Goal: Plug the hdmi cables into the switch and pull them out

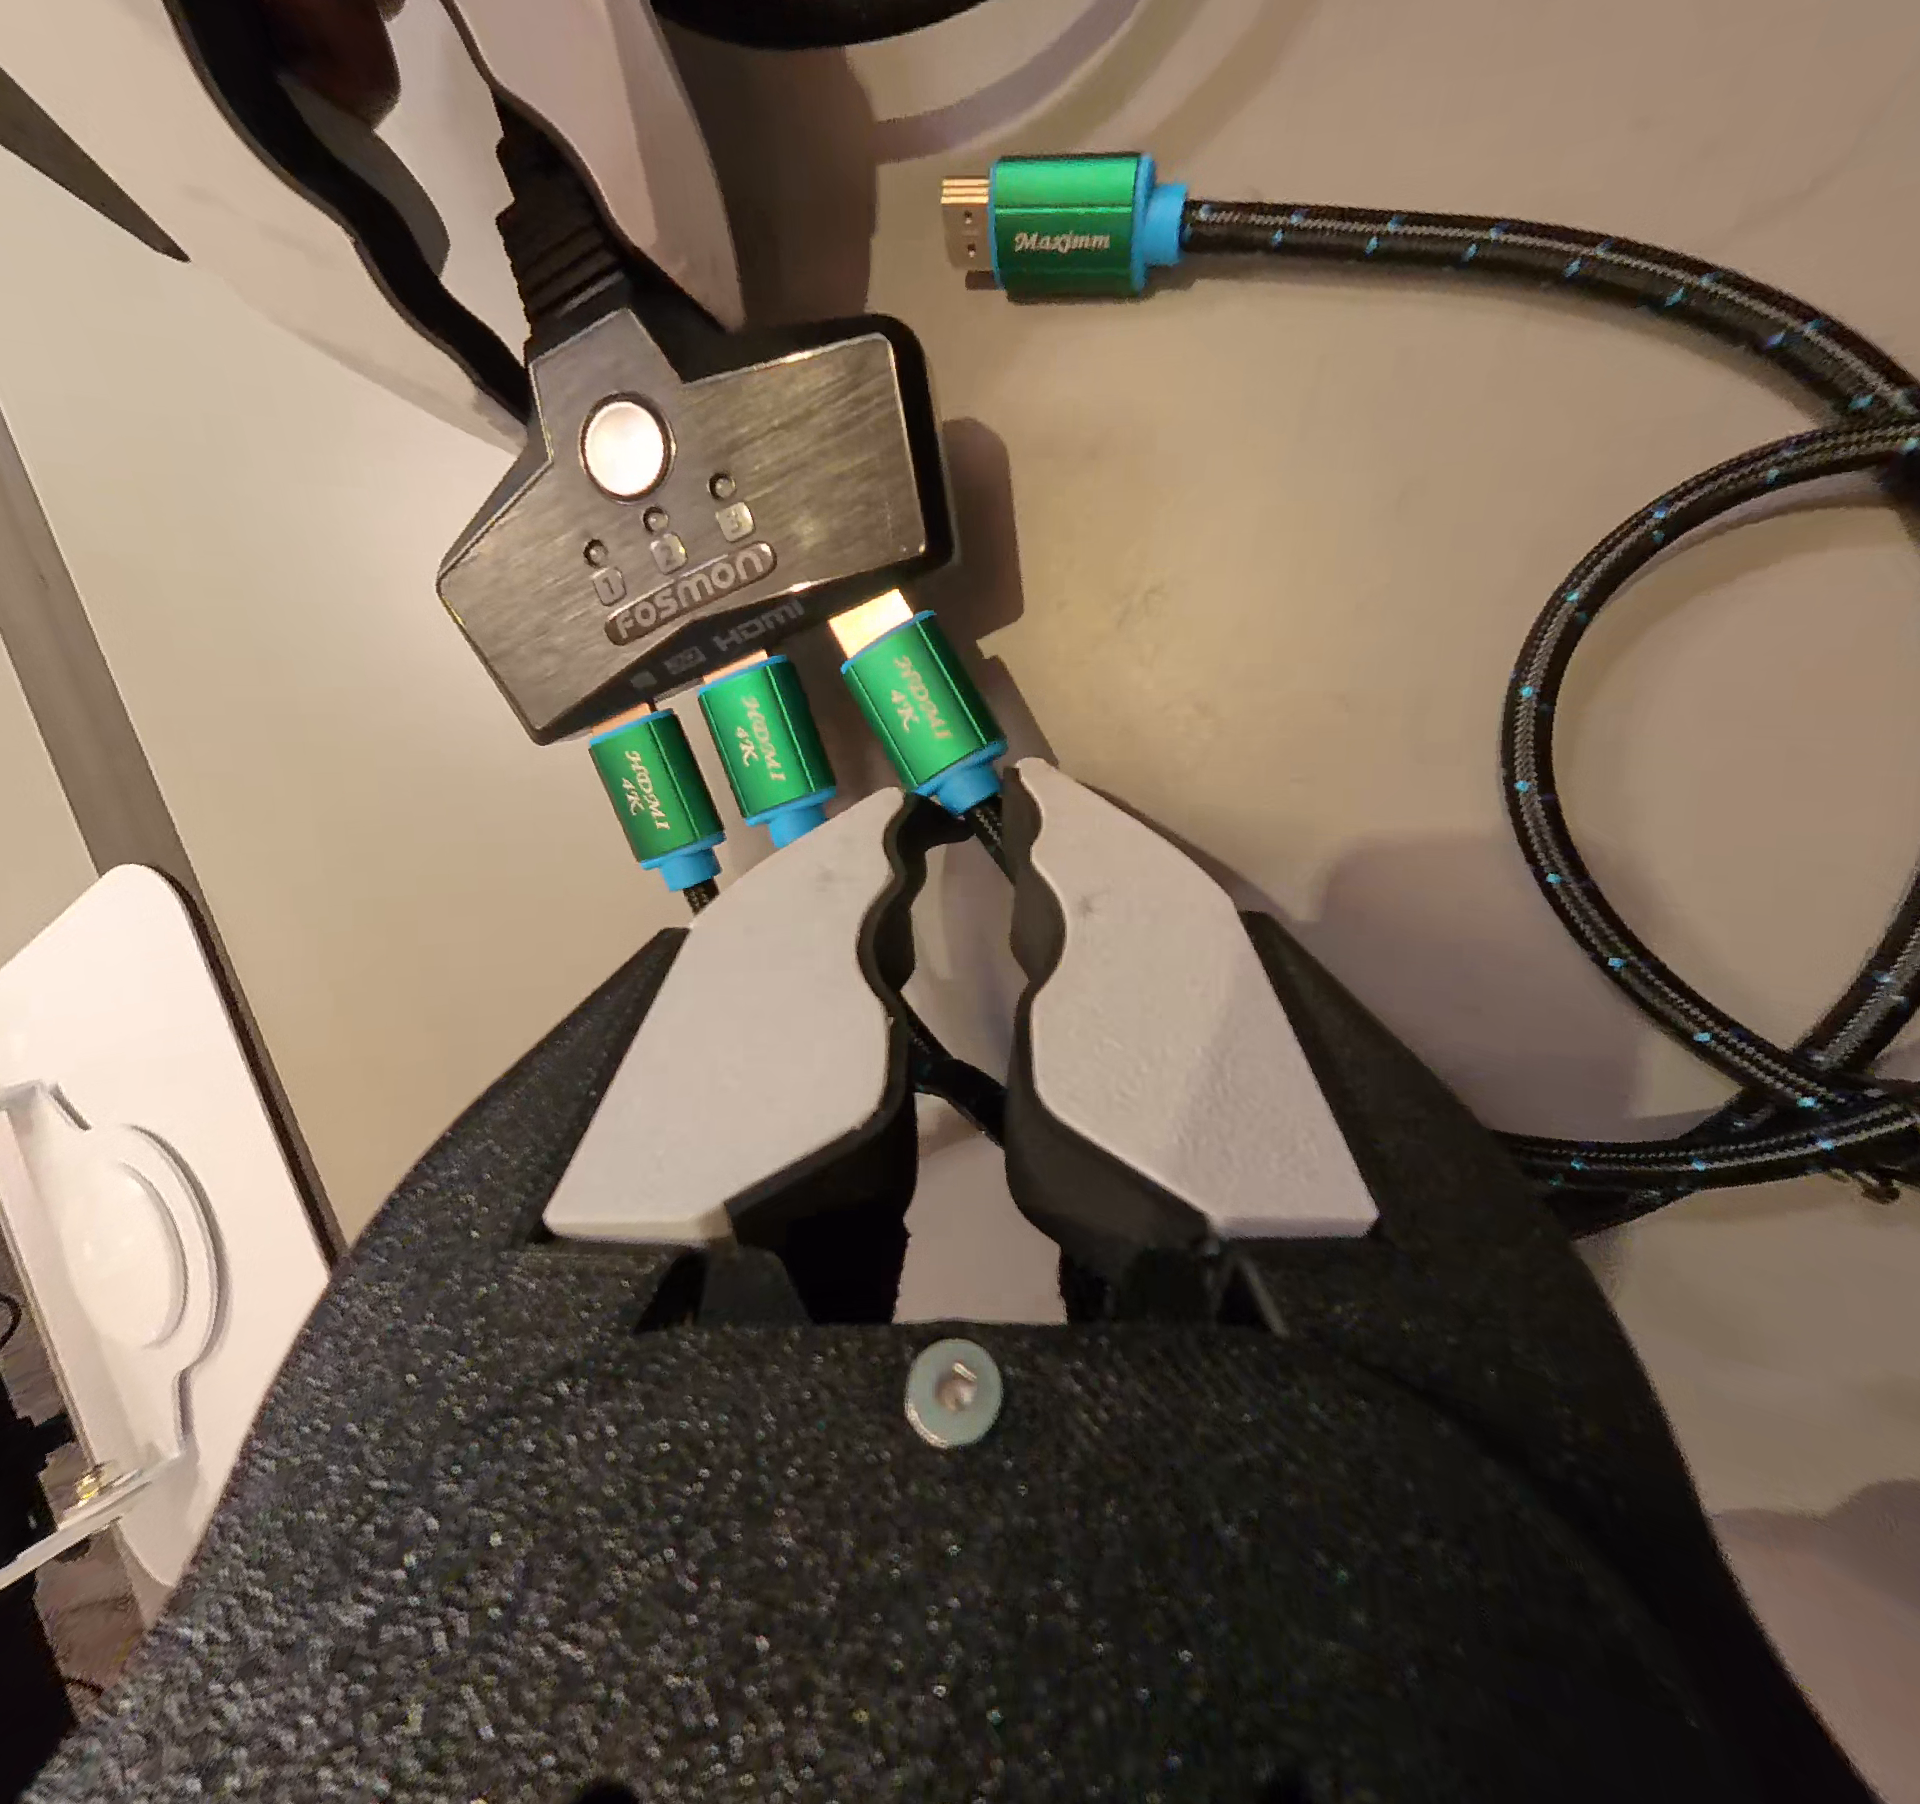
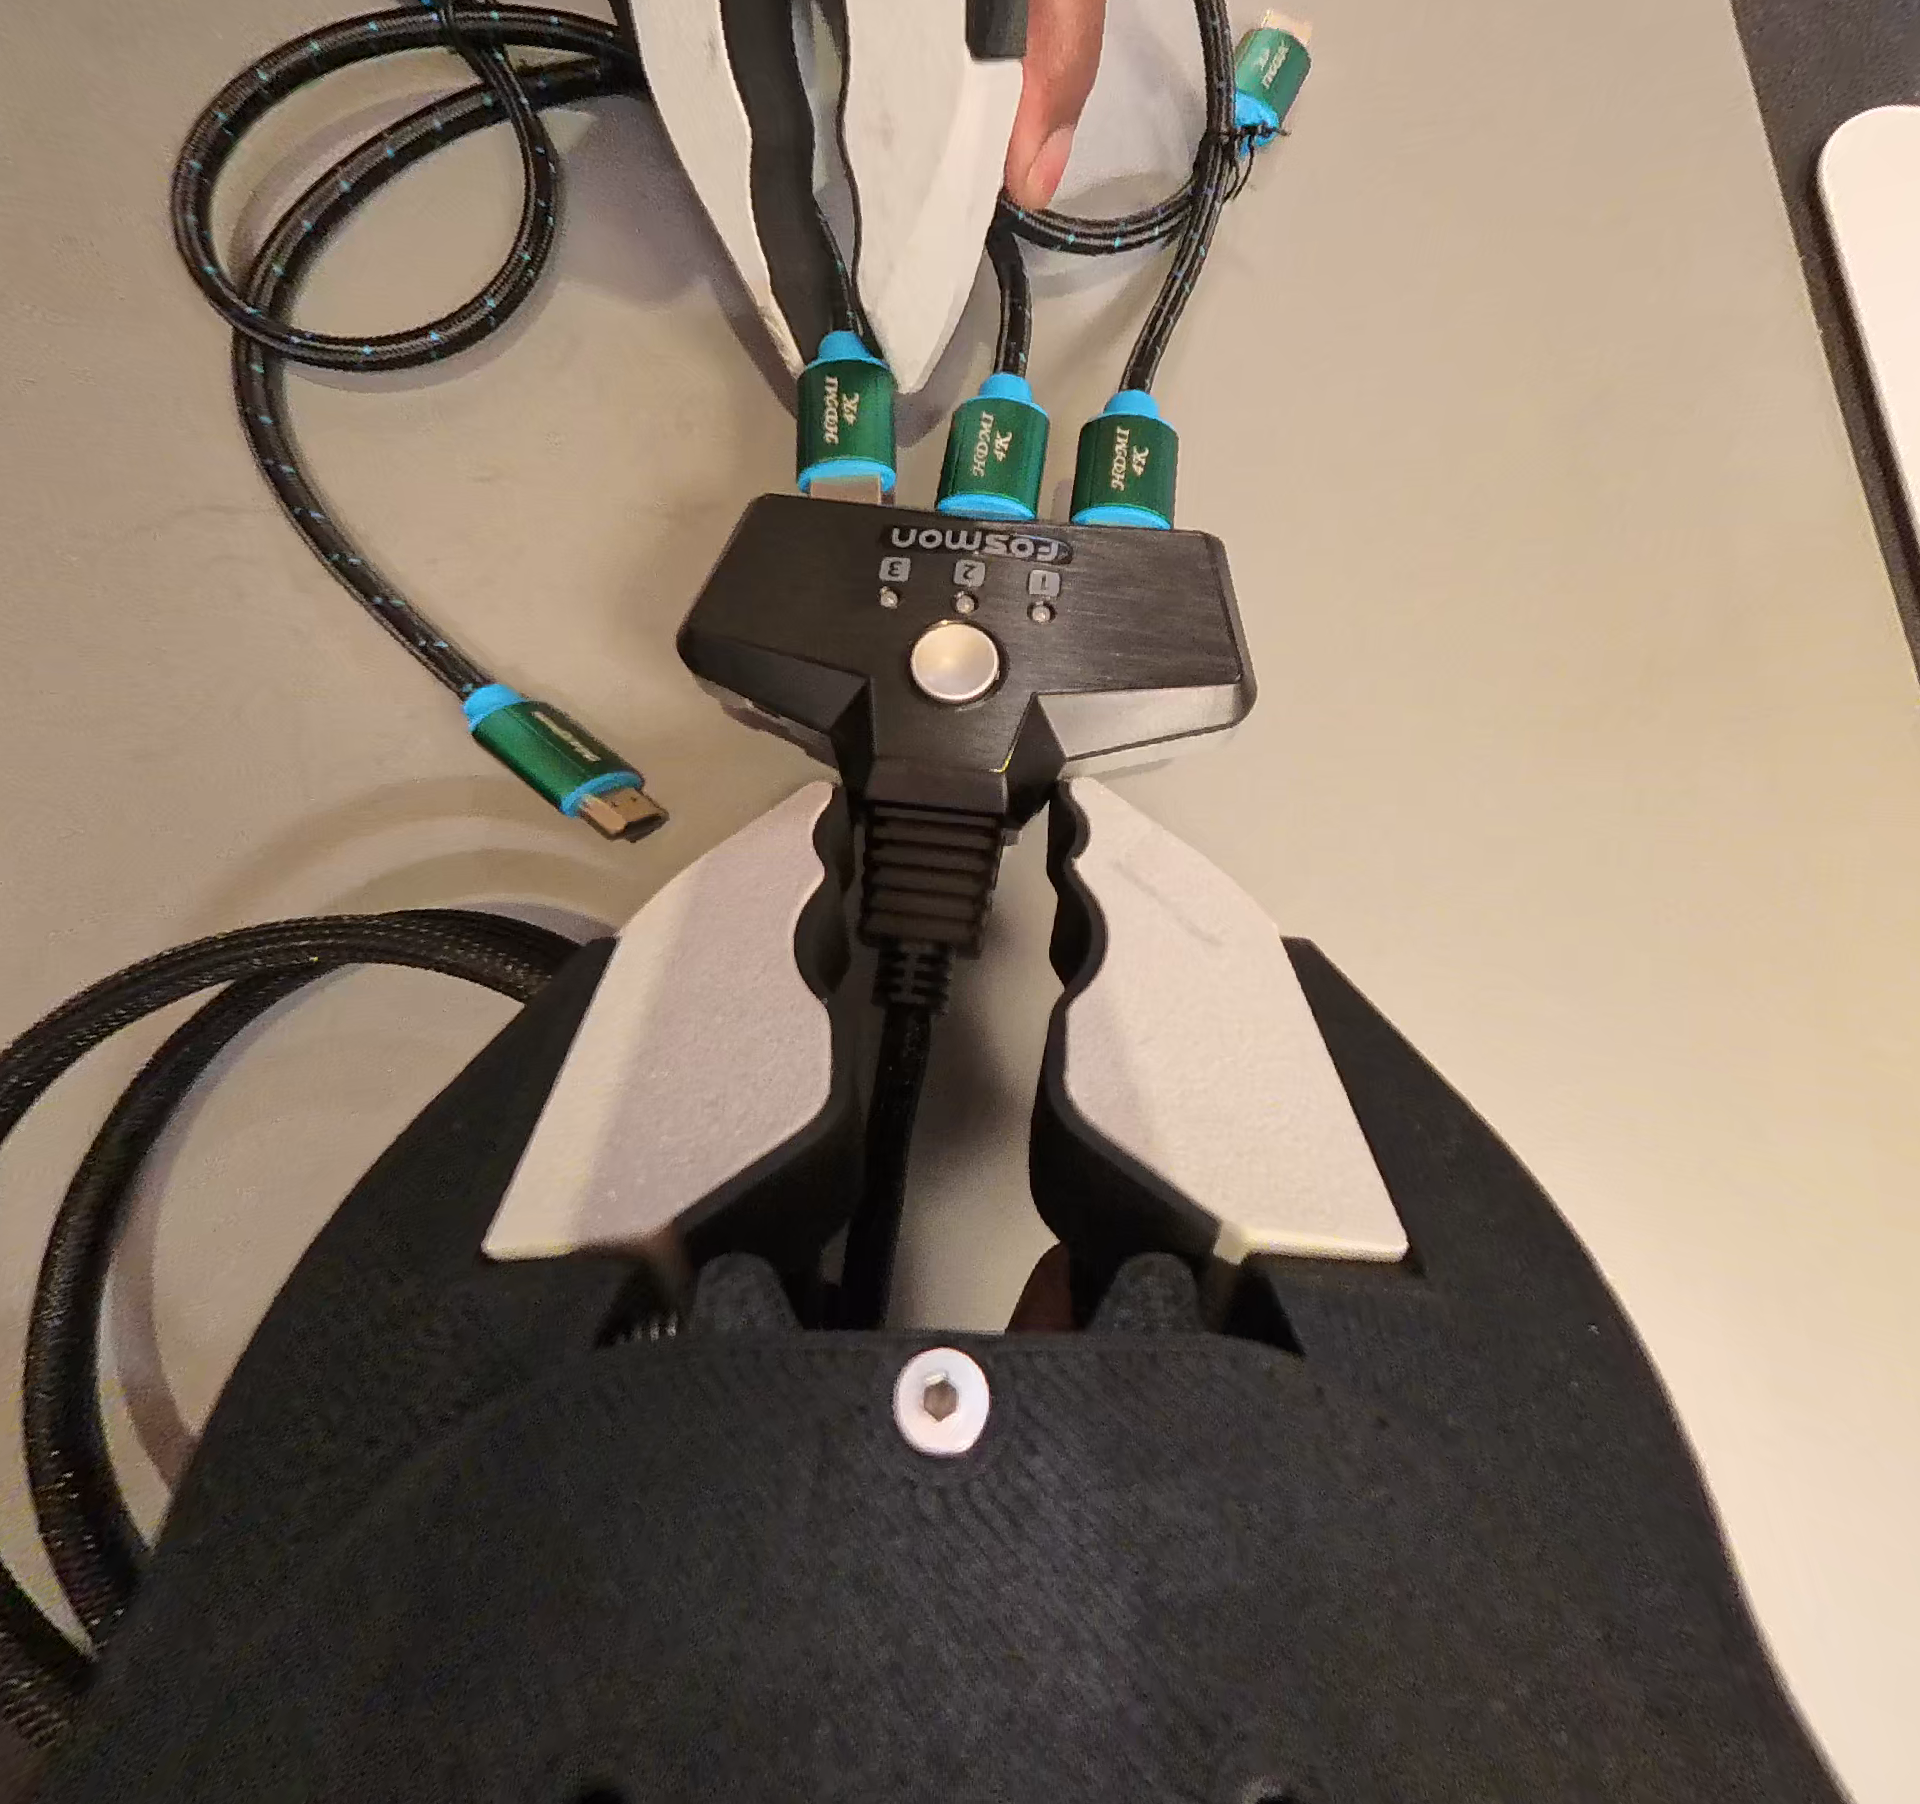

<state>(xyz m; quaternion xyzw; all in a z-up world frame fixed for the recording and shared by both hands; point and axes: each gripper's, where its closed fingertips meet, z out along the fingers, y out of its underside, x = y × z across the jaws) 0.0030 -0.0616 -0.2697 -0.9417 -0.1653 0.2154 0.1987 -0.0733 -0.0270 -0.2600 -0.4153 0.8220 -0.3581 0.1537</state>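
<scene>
A black HDMI switch (image 1: 686, 518) lies on the pale table with three green plugs in its ports. The third plug (image 1: 920, 705) sits partly out, with its gold metal showing; it also shows in the right wrist view (image 2: 844, 424). The other two plugs (image 1: 764, 746) (image 1: 655, 798) are pushed fully in. My left gripper (image 1: 961, 788) is closed around the third plug's braided cable, just behind its blue collar. My right gripper (image 2: 940, 798) is shut on the ribbed cable boot (image 2: 925, 871) at the back of the switch (image 2: 956, 653).
A loose green plug (image 1: 1070, 227) lies to the right of the switch, its braided cable coiled beyond. Another loose plug (image 2: 1273, 66) lies farther off. A person's finger (image 2: 1049, 92) shows by the left gripper. A thick black cable (image 2: 156, 1079) loops at left. A white object (image 2: 1870, 300) lies at right. My hands' fingertips stand some 9 centimetres from each other. The white object (image 2: 1870, 300) is about 25 centimetres from both grippers' fingertips.
</scene>
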